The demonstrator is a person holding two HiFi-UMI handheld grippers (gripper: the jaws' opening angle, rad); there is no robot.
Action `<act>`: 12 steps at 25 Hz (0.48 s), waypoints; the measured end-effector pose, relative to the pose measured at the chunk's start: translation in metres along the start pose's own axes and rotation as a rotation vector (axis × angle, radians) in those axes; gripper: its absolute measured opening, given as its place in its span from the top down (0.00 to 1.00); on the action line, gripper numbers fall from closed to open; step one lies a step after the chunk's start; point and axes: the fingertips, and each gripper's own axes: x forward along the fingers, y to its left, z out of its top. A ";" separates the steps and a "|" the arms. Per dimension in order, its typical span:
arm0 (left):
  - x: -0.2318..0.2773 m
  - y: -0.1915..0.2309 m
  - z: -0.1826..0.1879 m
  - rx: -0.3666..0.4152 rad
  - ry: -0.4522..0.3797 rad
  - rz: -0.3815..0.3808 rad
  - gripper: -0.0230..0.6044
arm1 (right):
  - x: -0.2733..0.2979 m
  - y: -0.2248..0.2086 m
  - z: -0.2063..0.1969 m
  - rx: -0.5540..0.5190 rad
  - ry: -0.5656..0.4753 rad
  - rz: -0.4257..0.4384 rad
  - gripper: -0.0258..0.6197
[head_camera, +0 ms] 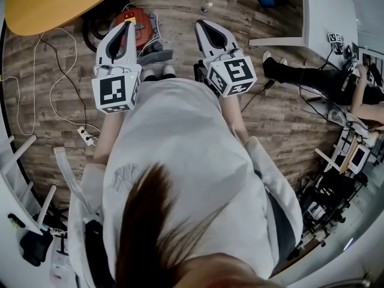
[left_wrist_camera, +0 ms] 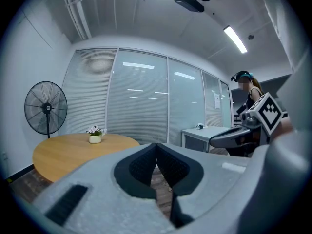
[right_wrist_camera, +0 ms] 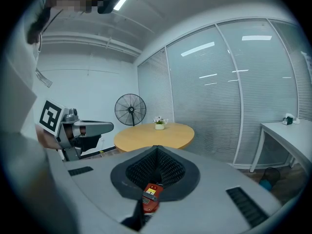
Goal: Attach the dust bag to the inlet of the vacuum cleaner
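Here, you stand over the wood floor (head_camera: pixel 282 119), with the round table (head_camera: pixel 54 2) at its far left edge. The red vacuum (head_camera: pixel 143 33) sits on the floor ahead of your feet, just below the table, and shows again through the right gripper's jaws (right_wrist_camera: pixel 152 196). You hold both tools out level, well above the vacuum. The left gripper (head_camera: pixel 129 24) has its jaws pressed together with nothing in them, and so has the right gripper (head_camera: pixel 201 23). A grey flat piece (head_camera: pixel 157 57) lies touching the vacuum's near side. It may be the dust bag or part of the housing; too small to tell. The inlet cannot be made out, so bag on or bag off stays unsettled. This stance would fit either standing ready with the bag still loose or standing back with it seated. My judgement: no grasp is in hand. Whatever follows needs a lower, closer look at the inlet.
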 end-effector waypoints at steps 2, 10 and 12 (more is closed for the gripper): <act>-0.001 0.001 0.000 -0.002 0.000 0.003 0.94 | 0.001 0.000 0.000 -0.003 -0.002 0.001 0.96; -0.002 0.002 -0.002 -0.007 0.005 0.007 0.94 | 0.005 0.004 0.000 -0.013 0.006 0.019 0.96; -0.003 0.003 -0.002 -0.008 0.005 0.009 0.94 | 0.005 0.005 0.000 -0.013 0.006 0.020 0.96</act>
